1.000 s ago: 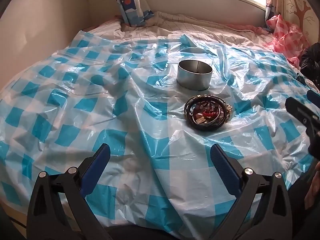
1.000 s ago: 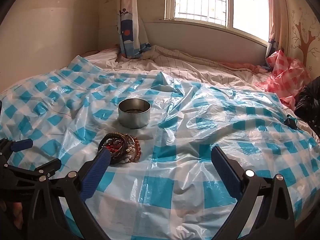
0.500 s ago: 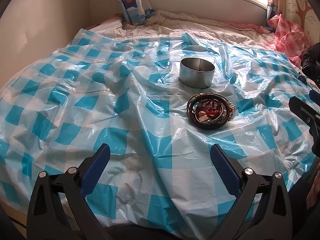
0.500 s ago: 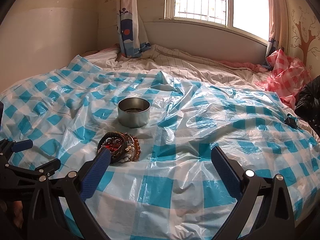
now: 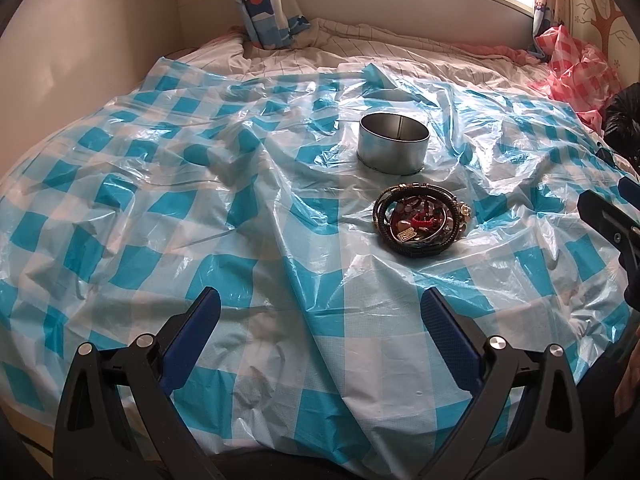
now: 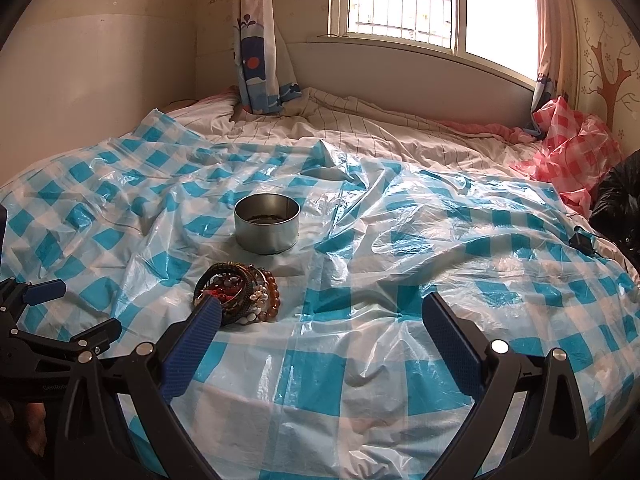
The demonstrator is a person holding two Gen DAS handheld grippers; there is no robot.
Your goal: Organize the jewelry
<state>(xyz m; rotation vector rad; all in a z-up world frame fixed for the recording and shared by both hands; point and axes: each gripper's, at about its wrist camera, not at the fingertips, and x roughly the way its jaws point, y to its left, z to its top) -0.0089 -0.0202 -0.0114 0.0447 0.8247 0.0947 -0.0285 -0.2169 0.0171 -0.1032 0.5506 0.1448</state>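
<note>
A pile of bracelets and beads (image 5: 420, 220) lies on the blue-checked plastic sheet (image 5: 240, 200); it also shows in the right wrist view (image 6: 236, 296). A round metal tin (image 5: 394, 142) stands open just behind it, also in the right wrist view (image 6: 267, 224). My left gripper (image 5: 320, 312) is open and empty, short of the pile and to its left. My right gripper (image 6: 320, 312) is open and empty, to the right of the pile; its left finger (image 6: 200, 328) overlaps the pile's near edge in view.
The sheet covers a bed with striped bedding (image 6: 360, 120) behind it. A red-checked plastic bag (image 6: 572, 160) and a black bag (image 6: 620, 200) lie at the far right. A curtain (image 6: 256, 40) hangs at the back wall under the window. A small black item (image 6: 580, 240) lies on the sheet's right edge.
Both grippers have moved slightly forward and up over the bed; the pile and tin sit a little lower in each view. Both stay open. Nothing on the sheet has moved.
</note>
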